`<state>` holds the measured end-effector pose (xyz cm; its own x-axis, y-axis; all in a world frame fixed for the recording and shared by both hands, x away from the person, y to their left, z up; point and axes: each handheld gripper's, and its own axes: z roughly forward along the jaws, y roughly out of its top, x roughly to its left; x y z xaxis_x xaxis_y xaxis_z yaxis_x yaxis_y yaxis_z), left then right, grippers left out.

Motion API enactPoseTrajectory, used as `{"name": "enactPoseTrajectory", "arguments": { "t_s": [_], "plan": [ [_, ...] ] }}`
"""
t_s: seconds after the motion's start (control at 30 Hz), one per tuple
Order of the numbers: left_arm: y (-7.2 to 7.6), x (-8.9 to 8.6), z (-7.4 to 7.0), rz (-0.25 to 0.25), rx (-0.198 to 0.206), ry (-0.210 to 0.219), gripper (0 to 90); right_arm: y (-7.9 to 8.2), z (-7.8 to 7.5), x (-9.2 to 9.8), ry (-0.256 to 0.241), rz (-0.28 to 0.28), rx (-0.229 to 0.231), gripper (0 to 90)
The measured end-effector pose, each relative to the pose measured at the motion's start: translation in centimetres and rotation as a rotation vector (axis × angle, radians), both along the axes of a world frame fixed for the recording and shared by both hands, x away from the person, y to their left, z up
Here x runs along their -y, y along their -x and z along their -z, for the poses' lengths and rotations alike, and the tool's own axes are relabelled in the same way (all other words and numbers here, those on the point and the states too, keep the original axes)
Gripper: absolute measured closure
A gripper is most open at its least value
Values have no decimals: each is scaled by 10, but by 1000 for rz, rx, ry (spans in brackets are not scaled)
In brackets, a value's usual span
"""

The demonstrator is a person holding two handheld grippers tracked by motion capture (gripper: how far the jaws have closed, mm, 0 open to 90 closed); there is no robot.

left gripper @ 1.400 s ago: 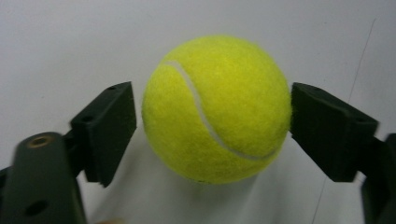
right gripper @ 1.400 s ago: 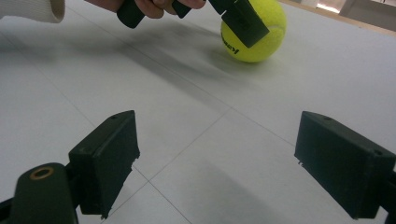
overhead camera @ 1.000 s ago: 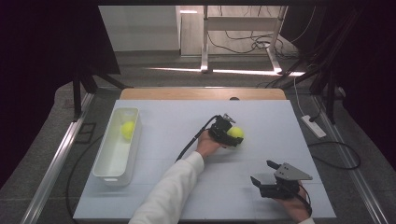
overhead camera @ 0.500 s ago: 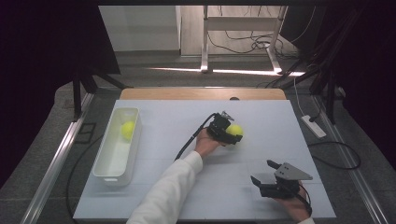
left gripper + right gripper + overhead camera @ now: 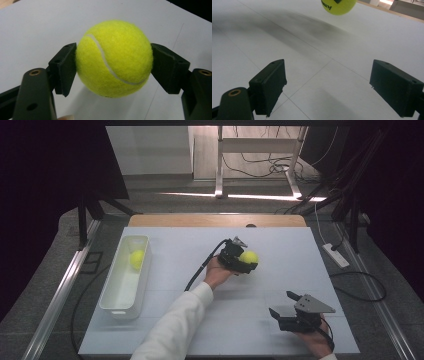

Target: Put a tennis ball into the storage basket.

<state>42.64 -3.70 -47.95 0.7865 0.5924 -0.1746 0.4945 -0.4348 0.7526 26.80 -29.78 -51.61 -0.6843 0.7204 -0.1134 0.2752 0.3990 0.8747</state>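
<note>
Tennis ball (image 5: 114, 58) sits clamped between the 2 jaws of the left tongs (image 5: 242, 261), pads pressing its 2 sides near the widest line, white seam facing the camera; in the left gripper view its underside looks clear of the table (image 5: 280, 245), shadow below it, so I judge it just lifted or about to be, hard to say which. In the high view the ball (image 5: 249, 256) is mid-table, right of centre, well apart from the white bin (image 5: 116, 302) at the left edge, which already holds a 2nd tennis ball (image 5: 137, 259). Step in hand, by my read: grasp done, carry phase starting. Next move likely calls for raising the ball clear, swinging left across the table over the bin's near wall, then releasing low so it doesn't bounce out or knock the one inside. Grip looks centred, slip risk low if the squeeze holds. Right tongs (image 5: 290, 307) sit near the front right corner, jaws wide apart, nothing between them, resting low over bare table; the gripped ball shows at the top edge of their view (image 5: 338, 6), well ahead.
</note>
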Motion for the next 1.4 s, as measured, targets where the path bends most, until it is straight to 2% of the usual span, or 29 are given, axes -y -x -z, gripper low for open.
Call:
{"name": "enactPoseTrajectory", "arguments": {
  "t_s": [0.57,0.8,1.0,1.23,1.4],
  "plan": [
    [22,-31,-17,-20,39,7,268,3,-1,-2,8,21,11,133],
    [29,-39,-21,-29,47,21,268,3,-1,-3,13,20,11,133],
    [33,-42,-24,-27,58,14,268,4,-1,-2,15,24,13,133],
    [37,-47,-30,-32,66,28,268,4,-1,-2,15,20,11,133],
    [42,-53,-34,-34,64,59,268,3,-1,-2,15,18,11,133]
  ]
}}
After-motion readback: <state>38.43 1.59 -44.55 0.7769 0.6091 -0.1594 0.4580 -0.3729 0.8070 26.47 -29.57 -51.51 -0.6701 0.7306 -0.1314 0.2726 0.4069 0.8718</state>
